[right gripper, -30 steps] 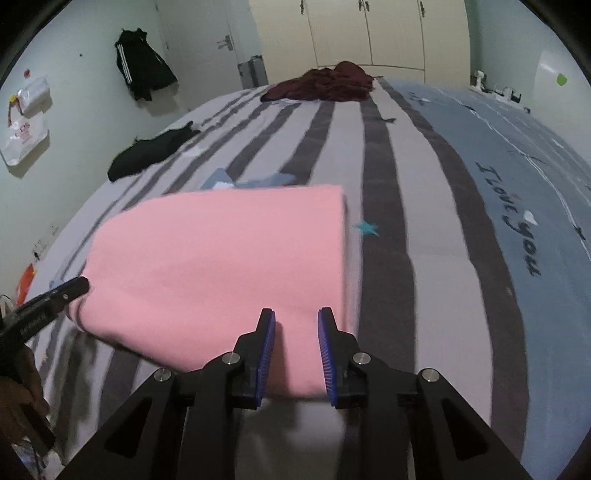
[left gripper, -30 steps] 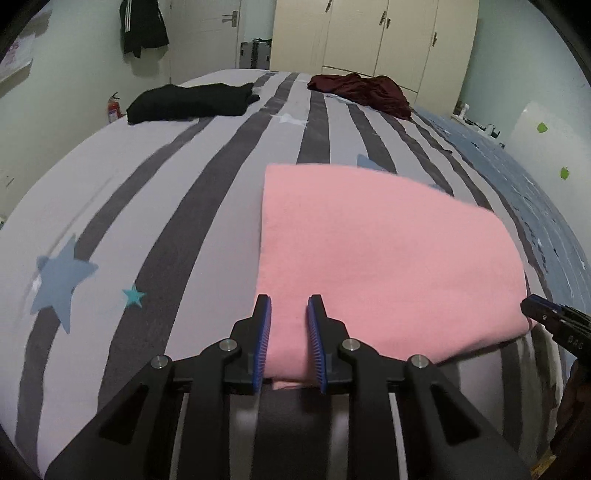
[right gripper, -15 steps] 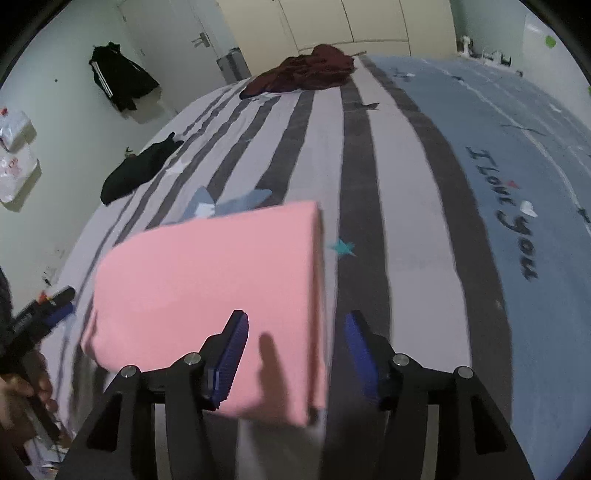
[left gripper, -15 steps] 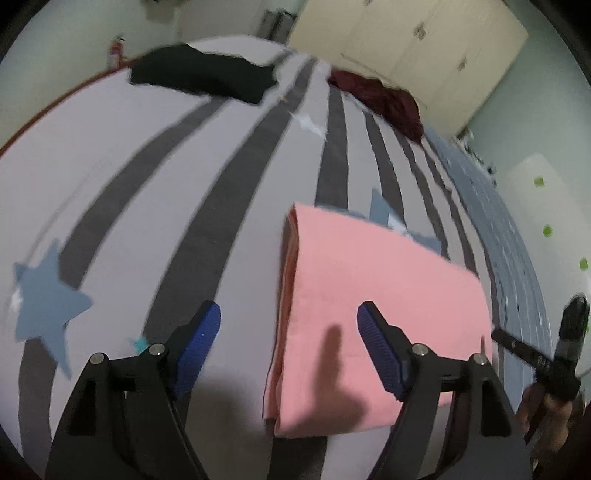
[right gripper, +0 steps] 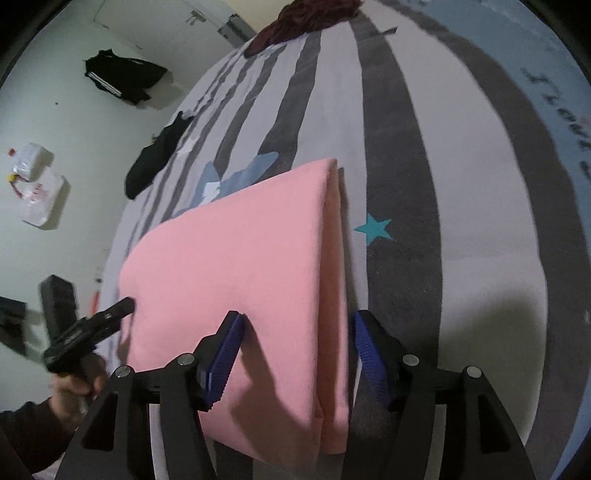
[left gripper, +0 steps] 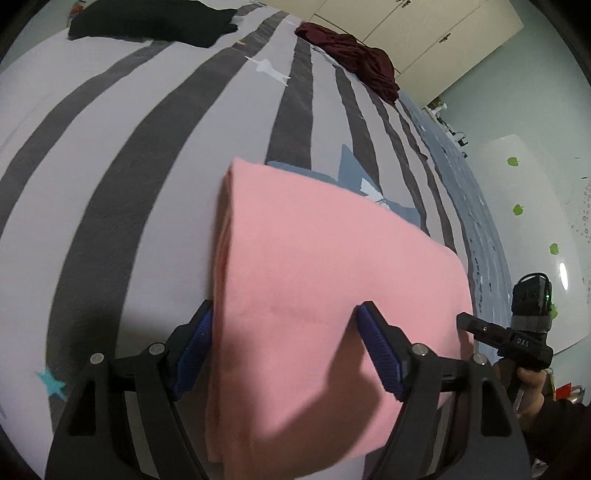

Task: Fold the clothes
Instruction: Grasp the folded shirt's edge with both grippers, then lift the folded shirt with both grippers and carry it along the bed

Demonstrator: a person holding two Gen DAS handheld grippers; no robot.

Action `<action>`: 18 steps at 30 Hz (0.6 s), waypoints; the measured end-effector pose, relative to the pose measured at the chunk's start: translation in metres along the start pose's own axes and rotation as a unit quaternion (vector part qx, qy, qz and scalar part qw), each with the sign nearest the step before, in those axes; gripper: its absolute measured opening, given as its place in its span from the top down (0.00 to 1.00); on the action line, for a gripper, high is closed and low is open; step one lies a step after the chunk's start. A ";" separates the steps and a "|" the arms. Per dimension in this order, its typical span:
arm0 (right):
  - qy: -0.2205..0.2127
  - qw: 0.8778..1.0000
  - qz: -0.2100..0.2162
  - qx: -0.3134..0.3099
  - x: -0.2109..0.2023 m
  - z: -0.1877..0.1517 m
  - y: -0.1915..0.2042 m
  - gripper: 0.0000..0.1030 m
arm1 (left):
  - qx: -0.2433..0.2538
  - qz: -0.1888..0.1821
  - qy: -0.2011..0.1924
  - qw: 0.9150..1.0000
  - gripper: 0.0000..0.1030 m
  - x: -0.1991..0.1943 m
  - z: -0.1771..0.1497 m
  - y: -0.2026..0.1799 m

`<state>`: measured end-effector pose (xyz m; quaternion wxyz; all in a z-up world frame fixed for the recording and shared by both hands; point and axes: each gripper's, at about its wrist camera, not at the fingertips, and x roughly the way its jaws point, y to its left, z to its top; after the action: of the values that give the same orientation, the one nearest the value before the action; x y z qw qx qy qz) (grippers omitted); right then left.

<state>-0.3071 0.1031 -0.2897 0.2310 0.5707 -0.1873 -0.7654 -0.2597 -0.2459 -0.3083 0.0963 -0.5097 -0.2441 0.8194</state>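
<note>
Grey-and-white striped bedding (left gripper: 155,155) spreads under both tools. Left gripper (left gripper: 284,354) stands wide apart over the near left corner of the folded pink fleece garment (left gripper: 325,280), not pinching it. Right gripper (right gripper: 297,360), jaws opening, straddles its right folded edge, pads clear. Farther off lie a crumpled maroon garment (left gripper: 354,55) and a black one (left gripper: 147,22).

Dim indoor light; soft shadows fall just ahead of the fingers (left gripper: 380,354). Edges bend strongly, corners go black, slight motion blur.
</note>
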 end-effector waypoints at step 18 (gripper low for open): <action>0.010 0.999 0.024 -0.038 0.017 0.014 0.031 0.88 | 0.052 0.045 -0.006 0.998 0.81 -0.010 0.002 -0.047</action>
<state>-0.3204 0.0684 -0.2820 0.2727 0.5644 -0.1694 -0.7605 -0.2614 -0.2097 -0.2765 0.0839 -0.5097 -0.1785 0.8375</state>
